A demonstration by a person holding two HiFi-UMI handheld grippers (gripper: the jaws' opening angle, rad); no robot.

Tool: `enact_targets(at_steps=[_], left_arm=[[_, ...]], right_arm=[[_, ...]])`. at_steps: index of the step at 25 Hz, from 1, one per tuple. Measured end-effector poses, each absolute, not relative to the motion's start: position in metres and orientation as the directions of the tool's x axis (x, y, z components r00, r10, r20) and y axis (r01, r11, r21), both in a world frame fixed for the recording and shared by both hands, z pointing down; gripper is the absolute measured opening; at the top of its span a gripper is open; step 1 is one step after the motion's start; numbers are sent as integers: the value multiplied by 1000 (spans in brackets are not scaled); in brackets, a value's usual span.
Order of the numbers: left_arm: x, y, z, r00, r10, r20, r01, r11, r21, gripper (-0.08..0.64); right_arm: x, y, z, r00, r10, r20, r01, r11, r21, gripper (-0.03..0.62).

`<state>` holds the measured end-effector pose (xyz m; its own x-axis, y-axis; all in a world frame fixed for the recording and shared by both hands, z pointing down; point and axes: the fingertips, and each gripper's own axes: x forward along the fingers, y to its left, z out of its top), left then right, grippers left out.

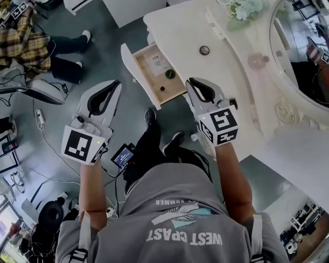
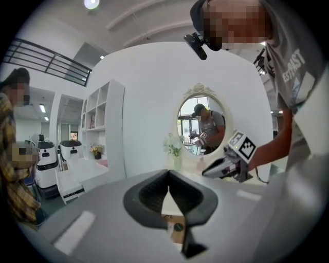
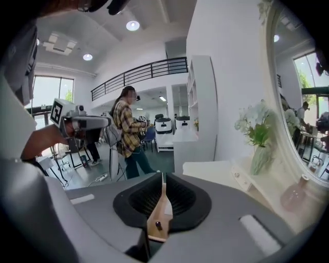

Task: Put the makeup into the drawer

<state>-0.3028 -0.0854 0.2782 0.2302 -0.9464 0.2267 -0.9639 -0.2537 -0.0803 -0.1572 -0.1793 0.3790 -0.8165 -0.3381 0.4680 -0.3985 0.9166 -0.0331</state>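
The white dressing table [image 1: 175, 25] has its drawer [image 1: 149, 85] pulled open. Inside the drawer lie a round green makeup item [image 1: 170, 74], a small dark item [image 1: 162, 88] and a white card. A round compact [image 1: 204, 50] rests on the tabletop. My left gripper [image 1: 116, 83] hangs over the floor left of the drawer, its jaws meeting at the tips with nothing between them. My right gripper [image 1: 190, 81] is at the drawer's right front corner, tips together and empty. The green item [image 2: 178, 226] shows below the jaws in the left gripper view, and the dark item [image 3: 158, 225] in the right gripper view.
A pink bottle [image 1: 257, 60], a vase of flowers [image 1: 247, 7] and an oval mirror [image 1: 303, 56] stand on the table's far side. A person in a plaid shirt [image 1: 25, 41] sits on the floor at the top left. Cables and a small screen [image 1: 123, 155] lie on the floor.
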Motion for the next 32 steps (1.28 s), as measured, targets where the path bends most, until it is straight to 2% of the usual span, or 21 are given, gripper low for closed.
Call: enact_targets(at_steps=[3,18,32], left_arm=[[-287,-82,258,240,-949,203,-959,-264,-100,2],[-216,-53,199,310,-942,131,-929,-329,-169,2],[-140,-61,187,409,-906,111,-886,-423,-190,2]], right_arm=[[-133,-177,341,-830,-367,420,-422,906,-44,2],[-6,-154,190,-791,-571,221,-566,820,91,0],[86,-135,170,-713,-670,206,-653,742,151,0]])
